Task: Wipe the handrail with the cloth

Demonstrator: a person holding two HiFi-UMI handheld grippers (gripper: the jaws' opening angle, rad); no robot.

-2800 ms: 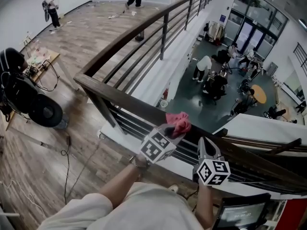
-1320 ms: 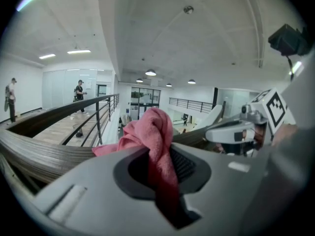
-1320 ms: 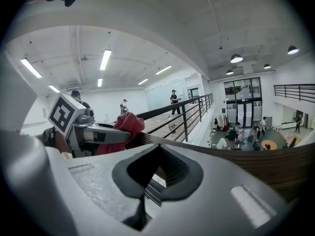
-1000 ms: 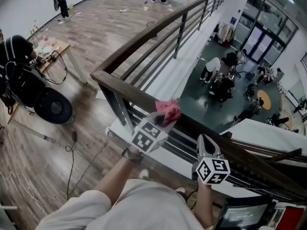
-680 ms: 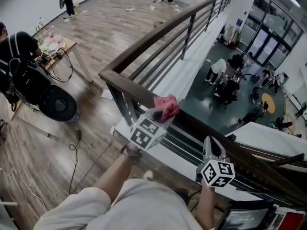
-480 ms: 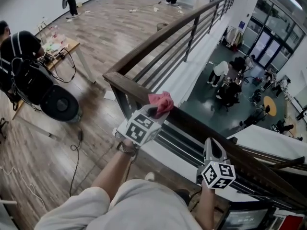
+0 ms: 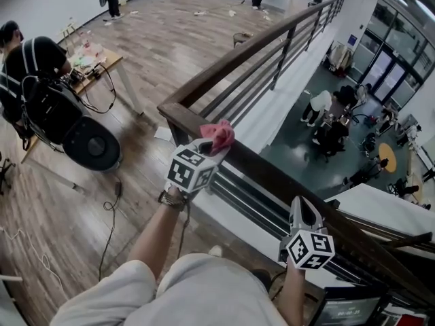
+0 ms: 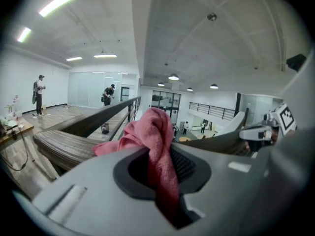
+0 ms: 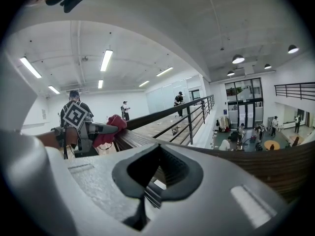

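A pink cloth (image 7: 219, 134) lies bunched on top of the dark wooden handrail (image 7: 272, 172), close to the rail's corner (image 7: 174, 112). My left gripper (image 7: 212, 145) is shut on the cloth, its marker cube just below the rail. In the left gripper view the cloth (image 8: 153, 132) hangs out of the closed jaws, with the handrail (image 8: 61, 144) behind it. My right gripper (image 7: 303, 208) sits shut and empty against the rail further to the right. In the right gripper view its jaws point along the handrail (image 9: 278, 166) towards the cloth (image 9: 111, 126).
Beyond the rail is a drop to a lower floor with several people (image 7: 319, 107). At the left stand a table (image 7: 95, 60), a person with black bags (image 7: 34, 80), a round black object (image 7: 92, 143) and floor cables (image 7: 109, 209). A monitor (image 7: 343, 311) is at the bottom right.
My left gripper has slid the cloth leftwards along the handrail towards the corner. The right gripper has stayed at about the same spot on the rail.
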